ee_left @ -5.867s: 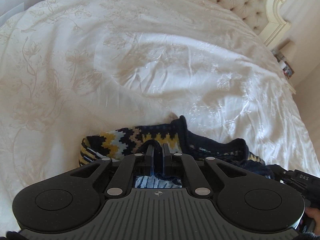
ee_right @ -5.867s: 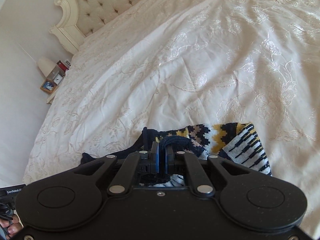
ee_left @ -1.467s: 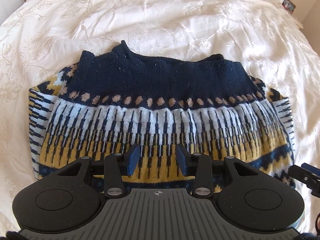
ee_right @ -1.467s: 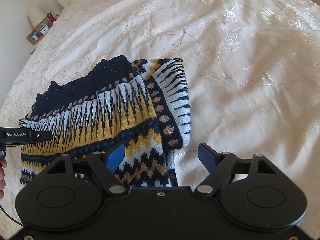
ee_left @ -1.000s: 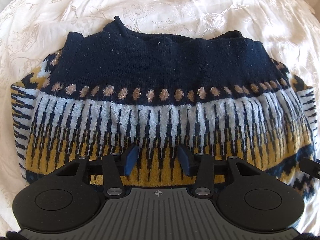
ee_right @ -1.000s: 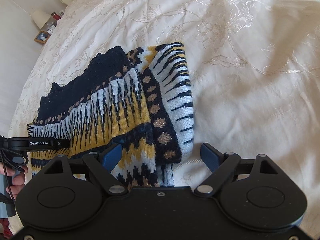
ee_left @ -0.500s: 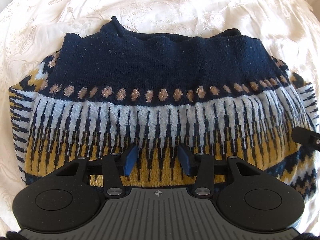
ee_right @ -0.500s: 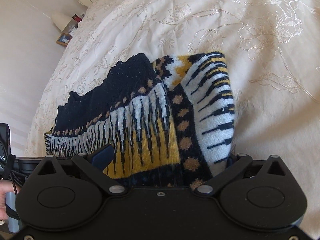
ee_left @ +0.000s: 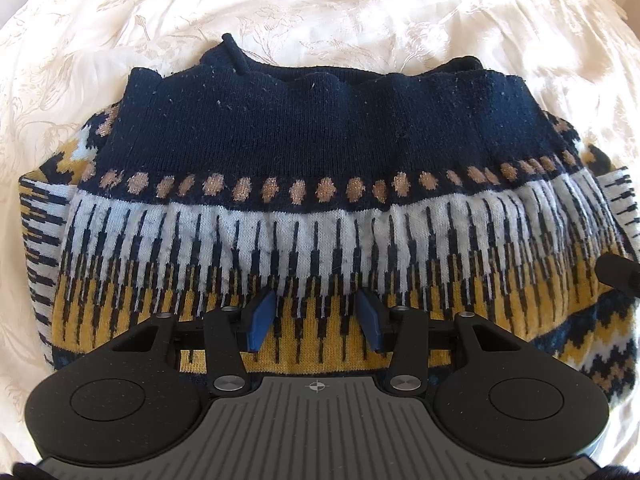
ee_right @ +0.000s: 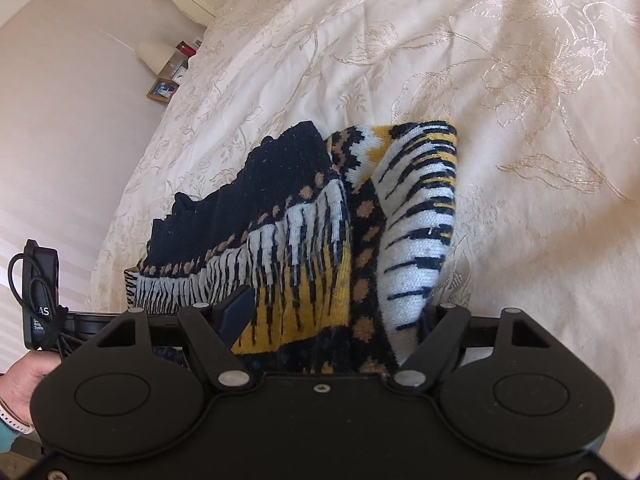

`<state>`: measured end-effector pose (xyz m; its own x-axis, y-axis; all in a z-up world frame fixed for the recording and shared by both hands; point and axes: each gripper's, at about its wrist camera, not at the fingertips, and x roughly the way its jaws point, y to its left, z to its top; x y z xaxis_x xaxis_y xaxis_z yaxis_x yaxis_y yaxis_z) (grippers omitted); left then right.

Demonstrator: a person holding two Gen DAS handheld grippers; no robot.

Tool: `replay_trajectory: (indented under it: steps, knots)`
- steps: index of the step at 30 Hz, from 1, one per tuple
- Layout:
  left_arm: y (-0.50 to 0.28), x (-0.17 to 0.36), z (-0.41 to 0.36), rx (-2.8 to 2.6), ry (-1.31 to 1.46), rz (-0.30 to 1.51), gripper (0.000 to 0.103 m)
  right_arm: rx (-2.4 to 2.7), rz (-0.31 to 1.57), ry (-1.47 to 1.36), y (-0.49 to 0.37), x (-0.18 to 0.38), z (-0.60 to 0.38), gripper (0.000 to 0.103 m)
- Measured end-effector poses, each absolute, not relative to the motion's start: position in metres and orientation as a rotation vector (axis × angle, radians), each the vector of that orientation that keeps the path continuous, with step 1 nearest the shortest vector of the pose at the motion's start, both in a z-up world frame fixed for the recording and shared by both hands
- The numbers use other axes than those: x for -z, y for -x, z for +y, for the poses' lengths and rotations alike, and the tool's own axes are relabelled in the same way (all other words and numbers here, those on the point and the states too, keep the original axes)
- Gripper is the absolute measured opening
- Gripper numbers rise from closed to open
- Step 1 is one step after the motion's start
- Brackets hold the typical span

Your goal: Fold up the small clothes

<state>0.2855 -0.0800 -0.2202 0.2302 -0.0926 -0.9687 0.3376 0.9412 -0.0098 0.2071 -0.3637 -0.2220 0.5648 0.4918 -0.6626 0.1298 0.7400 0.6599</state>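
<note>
Lighting: bright daylight, both views. Glare: bedspread [ee_left: 360, 4] bleached near-white at far side in left view; sheen on embroidery in right view. Shadows: soft, beneath sweater [ee_right: 320, 240] folds. Focus: sharp centrally. Distortion: strong fisheye curvature, dark vignetted corners. Motion blur: negligible.

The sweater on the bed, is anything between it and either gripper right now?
Nothing visible. The left gripper hangs open directly over the sweater, and the right gripper is open with the sweater's folded edge between its fingers. Only bedspread lies around it.
</note>
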Motion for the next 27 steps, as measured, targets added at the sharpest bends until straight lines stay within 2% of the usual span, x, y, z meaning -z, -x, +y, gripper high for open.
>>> replay_trajectory:
  steps: [5,6,8,15,18,21,23,24,25,27]
  knots:
    - [-0.287,0.220,-0.079,0.303,-0.219,1.313,0.044,-0.265,0.993,-0.752,-0.226,0.236,-0.355,0.082]
    - [-0.287,0.220,-0.079,0.304,-0.220,1.312,0.044,-0.274,0.992,-0.757,-0.230,0.238,-0.352,0.085]
    - [-0.286,0.220,-0.080,0.302,-0.219,1.311,0.044,-0.316,0.985,-0.770,-0.235,0.239,-0.348,0.103]
    - [-0.288,0.212,-0.079,0.292,-0.187,1.336,0.042,-0.301,1.007,-0.720,-0.233,0.230,-0.342,0.101]
    - [-0.294,0.193,-0.074,0.308,-0.092,1.305,0.043,-0.272,1.011,-0.749,-0.226,0.224,-0.350,0.090]
    - [-0.301,0.183,-0.077,0.321,-0.071,1.260,0.043,-0.238,1.009,-0.758,-0.218,0.218,-0.358,0.075]
    - [-0.309,0.189,-0.083,0.315,-0.096,1.254,0.043,-0.204,1.027,-0.746,-0.213,0.214,-0.360,0.056]
    - [-0.313,0.196,-0.086,0.305,-0.107,1.267,0.043,-0.182,1.043,-0.728,-0.212,0.213,-0.359,0.050]
    - [-0.317,0.205,-0.088,0.291,-0.114,1.288,0.044,-0.167,1.056,-0.711,-0.212,0.212,-0.358,0.039]
    - [-0.322,0.216,-0.089,0.287,-0.131,1.298,0.046,-0.144,1.069,-0.685,-0.213,0.208,-0.354,0.037]
